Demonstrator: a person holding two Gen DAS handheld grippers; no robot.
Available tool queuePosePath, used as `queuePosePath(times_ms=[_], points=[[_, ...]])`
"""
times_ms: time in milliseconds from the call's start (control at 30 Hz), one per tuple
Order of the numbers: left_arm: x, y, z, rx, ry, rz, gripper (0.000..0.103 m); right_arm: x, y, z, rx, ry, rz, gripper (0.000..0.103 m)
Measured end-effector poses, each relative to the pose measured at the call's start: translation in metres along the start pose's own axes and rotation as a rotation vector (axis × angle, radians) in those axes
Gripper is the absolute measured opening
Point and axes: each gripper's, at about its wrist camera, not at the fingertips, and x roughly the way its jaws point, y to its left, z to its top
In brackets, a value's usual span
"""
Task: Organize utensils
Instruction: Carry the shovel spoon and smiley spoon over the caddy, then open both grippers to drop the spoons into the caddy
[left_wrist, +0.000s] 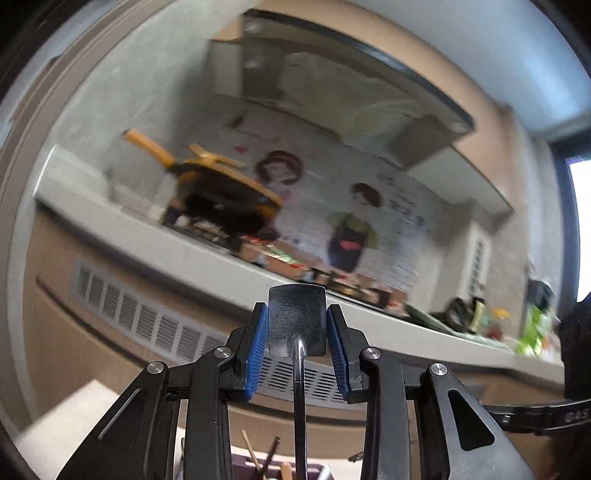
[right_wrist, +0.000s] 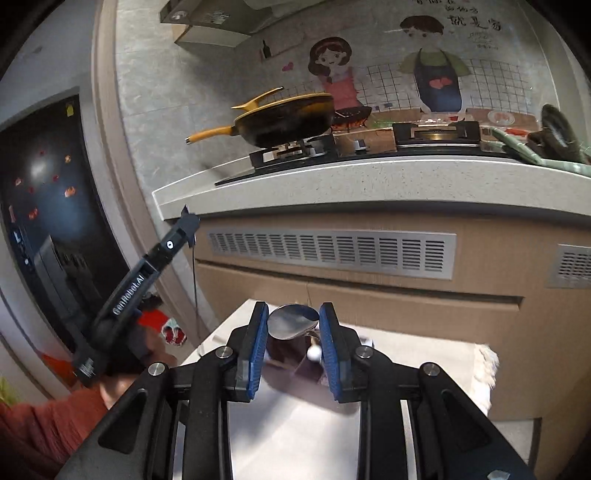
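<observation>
Utensils — spatula (left_wrist: 297, 325) clamped by its blade in the left hand-held gripper (left_wrist: 297, 345), handle hanging down toward the holder (left_wrist: 258, 469) | spoon (right_wrist: 293, 325) pinched at the bowl by the right hand-held gripper (right_wrist: 293, 345), raised above the bench (right_wrist: 295, 424) — likely for sorting.

Both grippers clamped down and held up high, person's left hand in shot

Left gripper (left_wrist: 297, 332) sits bottom centre of its own wrist view, blue pads (left_wrist: 257, 350) pinched in tight on a flat metal spatula head (left_wrist: 297, 319), fingers pointing up and away. Right gripper (right_wrist: 293, 332) is also bottom centre of its view, pads (right_wrist: 255, 345) closed around a spoon bowl (right_wrist: 293, 325). In the right wrist view the left gripper's black body runs diagonally up the left side of the frame, gripped low down by the person's left hand (right_wrist: 147, 354), red sleeve (right_wrist: 48, 428) in the lower left corner.
</observation>
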Motion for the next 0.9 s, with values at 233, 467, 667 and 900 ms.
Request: queuePosePath(times_ms=[233, 467, 667, 900], points=[[0.048, 0.019, -0.054, 0.022, 0.043, 0.078, 0.033, 0.064, -0.032, -0.005, 0.089, 0.127, 0.078, 0.025], [0.067, 0.03, -0.088, 0.034, 0.092, 0.122, 0.033, 0.102, -0.044, -0.023, 0.131, 0.263, 0.063, 0.025], [0.063, 0.042, -0.094, -0.017, 0.255, 0.087, 0.039, 0.138, -0.036, -0.04, 0.059, 0.329, -0.013, 0.025], [0.019, 0.041, -0.054, -0.008, 0.318, 0.093, 0.041, 0.109, -0.011, -0.045, -0.022, 0.161, -0.101, 0.025]])
